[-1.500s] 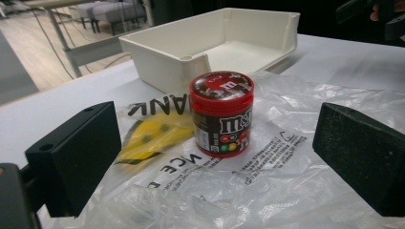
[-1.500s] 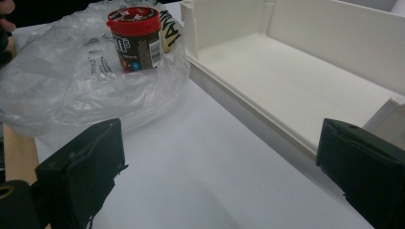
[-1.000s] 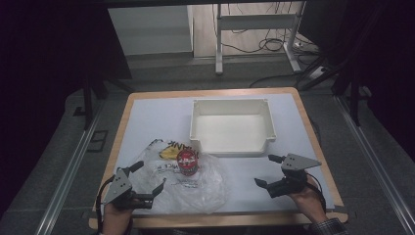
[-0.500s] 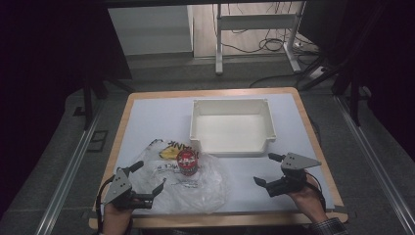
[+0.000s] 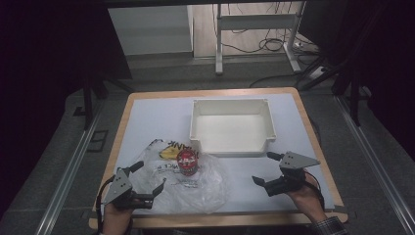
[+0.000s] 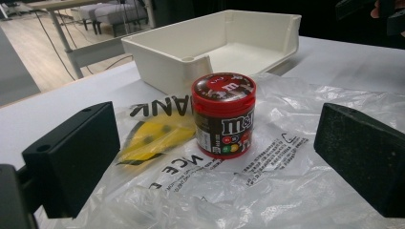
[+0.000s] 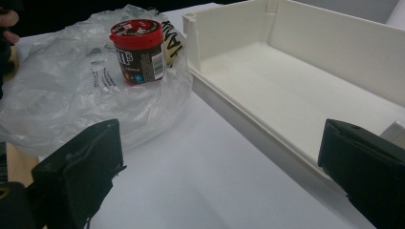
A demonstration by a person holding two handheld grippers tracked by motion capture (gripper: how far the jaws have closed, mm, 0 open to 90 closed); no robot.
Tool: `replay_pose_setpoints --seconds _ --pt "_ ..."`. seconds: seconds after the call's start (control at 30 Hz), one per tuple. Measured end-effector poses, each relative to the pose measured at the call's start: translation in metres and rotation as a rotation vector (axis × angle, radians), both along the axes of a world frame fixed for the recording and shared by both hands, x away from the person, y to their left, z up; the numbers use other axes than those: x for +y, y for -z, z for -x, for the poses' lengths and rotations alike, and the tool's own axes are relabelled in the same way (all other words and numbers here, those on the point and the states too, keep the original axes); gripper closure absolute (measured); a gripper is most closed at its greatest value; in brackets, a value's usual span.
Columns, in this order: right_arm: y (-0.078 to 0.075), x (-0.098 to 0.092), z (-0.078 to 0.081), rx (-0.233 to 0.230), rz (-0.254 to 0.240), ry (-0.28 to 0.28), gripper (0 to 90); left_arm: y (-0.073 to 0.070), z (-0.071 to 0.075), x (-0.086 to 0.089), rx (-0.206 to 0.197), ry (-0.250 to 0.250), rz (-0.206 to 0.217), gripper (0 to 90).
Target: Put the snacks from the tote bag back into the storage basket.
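High view, table: it is carrying everything, white-topped with a wooden rim, and the person's hands are coming in at its near edge.
Tray: a white open tray is sitting at the middle of the table toward the far side, with nothing lying inside it.
Plastic bag: a clear printed bag is lying crumpled and flat on the table, its far edge reaching up against the tray's near left corner.
Left claw: it is hovering at the bag's near left edge with its jaws standing wide apart and gripping nothing — in the left gripper view the candy jar is sitting squarely between them but well ahead.
Right claw: it is hanging over bare table to the right of the bag, near the tray's front right corner, jaws likewise spread and holding nothing.
Candy jar: a small red-lidded jar is standing upright on top of the bag, just beside the tray's near left corner, apart from both claws.
Progress: judging by the lie of things, the work is only beginning — the jar is standing untouched, the tray is waiting, and the reach, grasp and transfer all seem to be left.
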State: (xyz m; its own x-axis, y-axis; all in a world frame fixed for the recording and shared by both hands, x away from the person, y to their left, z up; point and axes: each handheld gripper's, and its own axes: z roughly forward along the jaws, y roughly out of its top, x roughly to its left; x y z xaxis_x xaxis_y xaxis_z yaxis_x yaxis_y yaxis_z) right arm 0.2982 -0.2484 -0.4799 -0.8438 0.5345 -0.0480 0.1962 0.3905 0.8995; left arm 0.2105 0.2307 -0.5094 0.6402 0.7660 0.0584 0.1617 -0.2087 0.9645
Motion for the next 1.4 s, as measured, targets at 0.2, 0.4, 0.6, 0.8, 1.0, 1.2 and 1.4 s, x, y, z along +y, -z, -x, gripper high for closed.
replay_pose_setpoints --seconds 0.2,0.4,0.6,0.8,1.0,1.2,1.4 --pt "-0.002 0.001 -0.001 -0.004 -0.005 0.0 1.8 0.0 0.0 0.0 0.0 0.0 -0.001 1.5" --pt "-0.001 0.004 -0.001 0.0 -0.01 -0.008 1.8 0.0 0.0 -0.001 0.0 0.0 -0.005 1.5" --pt "-0.001 0.007 -0.003 0.004 -0.016 -0.012 1.8 0.0 0.0 0.0 -0.001 0.0 -0.004 1.5" --pt "-0.002 0.009 -0.004 0.001 -0.009 -0.016 1.8 0.0 0.0 -0.001 -0.002 -0.002 -0.002 1.6" --pt "-0.002 0.012 -0.005 -0.001 -0.004 -0.02 1.8 0.0 0.0 0.0 -0.006 -0.004 -0.002 1.5" --pt "-0.002 0.016 -0.007 -0.004 -0.004 -0.033 1.8 0.0 0.0 0.0 -0.006 -0.004 -0.003 1.6" --pt "-0.001 0.021 -0.008 -0.008 0.011 -0.044 1.8 0.0 0.0 -0.001 -0.005 -0.004 -0.01 1.5"
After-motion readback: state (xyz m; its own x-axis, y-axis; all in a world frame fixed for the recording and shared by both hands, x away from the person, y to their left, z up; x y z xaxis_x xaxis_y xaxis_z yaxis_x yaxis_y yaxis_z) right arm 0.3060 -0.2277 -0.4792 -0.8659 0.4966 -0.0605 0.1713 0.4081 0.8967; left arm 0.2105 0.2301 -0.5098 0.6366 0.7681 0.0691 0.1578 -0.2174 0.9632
